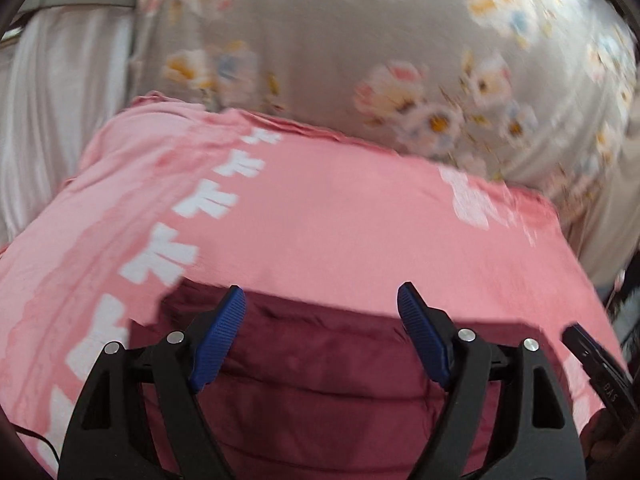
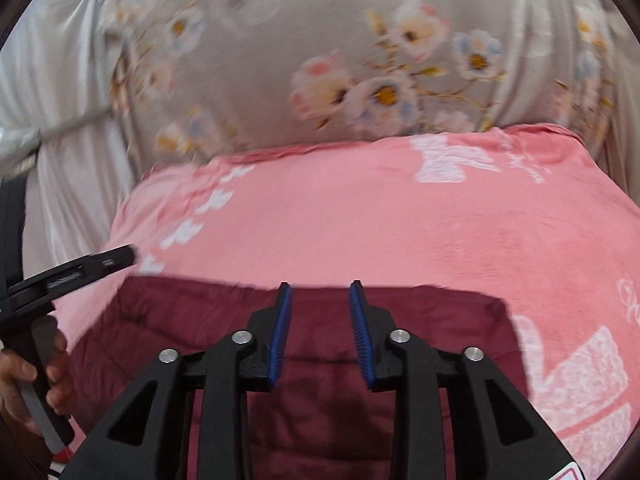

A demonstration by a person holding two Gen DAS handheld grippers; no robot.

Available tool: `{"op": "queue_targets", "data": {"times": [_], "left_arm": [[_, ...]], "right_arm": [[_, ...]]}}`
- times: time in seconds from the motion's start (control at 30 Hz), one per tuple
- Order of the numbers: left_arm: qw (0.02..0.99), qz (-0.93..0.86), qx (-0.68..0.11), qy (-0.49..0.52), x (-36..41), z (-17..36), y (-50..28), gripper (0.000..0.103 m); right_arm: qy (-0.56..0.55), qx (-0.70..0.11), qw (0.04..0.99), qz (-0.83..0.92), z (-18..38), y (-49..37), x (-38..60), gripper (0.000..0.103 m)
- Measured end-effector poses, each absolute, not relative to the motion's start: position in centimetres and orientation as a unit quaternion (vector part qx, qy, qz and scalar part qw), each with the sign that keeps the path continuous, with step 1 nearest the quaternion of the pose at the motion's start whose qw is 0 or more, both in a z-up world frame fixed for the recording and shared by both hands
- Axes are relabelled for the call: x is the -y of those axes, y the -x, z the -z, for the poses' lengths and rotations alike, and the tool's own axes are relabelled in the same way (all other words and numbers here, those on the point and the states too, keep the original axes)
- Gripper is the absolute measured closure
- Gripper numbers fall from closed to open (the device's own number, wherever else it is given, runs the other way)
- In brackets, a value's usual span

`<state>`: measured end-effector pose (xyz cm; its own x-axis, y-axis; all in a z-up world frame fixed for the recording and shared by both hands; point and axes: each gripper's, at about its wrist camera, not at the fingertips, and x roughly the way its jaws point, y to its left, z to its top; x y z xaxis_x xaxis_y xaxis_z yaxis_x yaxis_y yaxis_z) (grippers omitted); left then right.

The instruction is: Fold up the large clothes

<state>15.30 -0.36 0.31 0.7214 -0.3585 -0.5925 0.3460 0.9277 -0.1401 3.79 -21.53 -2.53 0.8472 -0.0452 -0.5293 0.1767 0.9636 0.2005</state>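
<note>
A dark maroon garment (image 1: 320,380) lies folded flat, with a straight far edge, on a pink blanket (image 1: 340,208) with white printed shapes. My left gripper (image 1: 321,289) hangs over the garment's far edge, jaws wide open and nothing between the blue pads. In the right wrist view the same maroon garment (image 2: 440,320) lies under my right gripper (image 2: 319,285). Its jaws stand a narrow gap apart, with no cloth between them. The left gripper (image 2: 120,258) shows at that view's left edge, held by a hand (image 2: 16,376).
Beyond the pink blanket (image 2: 360,220) lies a grey sheet with a flower print (image 1: 320,40). White pleated cloth (image 1: 60,120) hangs at the left. The other gripper's black tip (image 1: 596,360) shows at the lower right of the left wrist view.
</note>
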Motion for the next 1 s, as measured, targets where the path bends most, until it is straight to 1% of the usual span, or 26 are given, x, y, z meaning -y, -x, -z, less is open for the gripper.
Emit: {"op": "queue_targets", "data": {"times": [0.03, 0.13, 0.33, 0.67, 1.0], "left_arm": [[0.924, 0.193, -0.329, 0.0, 1.2, 0.6, -15.2, 0.027], [0.911, 0.198, -0.36, -0.024, 3.0, 3.5, -14.8, 0.027], [0.897, 0.174, -0.405, -0.023, 2.4, 7.5, -16.3, 0.028], [0.901, 0.162, -0.402, -0.012, 2.6, 9.3, -17.5, 0.026], [0.902, 0.158, -0.401, -0.013, 2.9, 10.8, -17.9, 0.025]], "right_arm": [[-0.113, -0.281, 0.952, 0.047, 3.1, -4.4, 20.4, 0.083], [-0.115, -0.305, 0.945, 0.035, 4.6, -5.5, 19.4, 0.084], [-0.116, -0.352, 0.928, 0.04, 7.5, -8.1, 19.7, 0.085], [-0.129, -0.378, 0.916, 0.04, 10.1, -10.2, 20.2, 0.087], [-0.143, -0.38, 0.913, 0.035, 11.0, -10.2, 20.3, 0.088]]}}
